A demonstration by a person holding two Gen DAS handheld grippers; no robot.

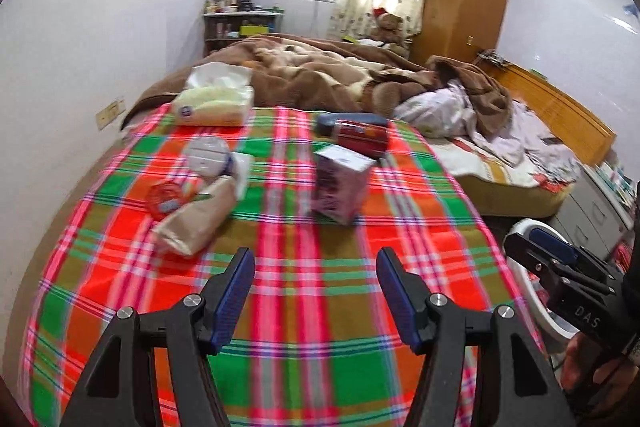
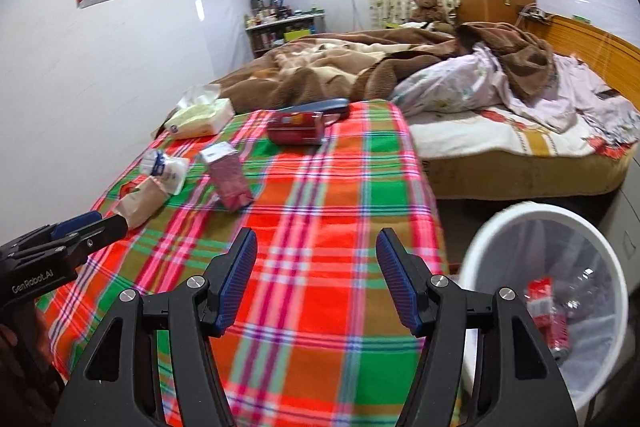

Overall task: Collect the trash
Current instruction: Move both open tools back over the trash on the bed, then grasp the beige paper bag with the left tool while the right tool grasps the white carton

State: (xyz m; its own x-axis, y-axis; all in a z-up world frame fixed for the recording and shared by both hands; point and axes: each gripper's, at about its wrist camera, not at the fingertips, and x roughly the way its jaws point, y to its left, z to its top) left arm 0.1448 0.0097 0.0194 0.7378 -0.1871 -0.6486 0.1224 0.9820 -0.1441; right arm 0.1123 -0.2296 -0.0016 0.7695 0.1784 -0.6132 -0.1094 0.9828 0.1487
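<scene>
Right gripper (image 2: 316,283), bin (image 2: 500,223) contents perhaps wrappers.

The left claw (image 1: 316,283) is held level, its two blue-padded fingers (image 1: 236,287) spread wide with nothing between them. The right claw (image 2: 316,267) is posed the same way, its fingers (image 2: 394,279) equally parted and empty. The two sit side by side, near each other, and a bit of the person's hand (image 1: 580,367) shows gripping the right one's handle.
</scene>
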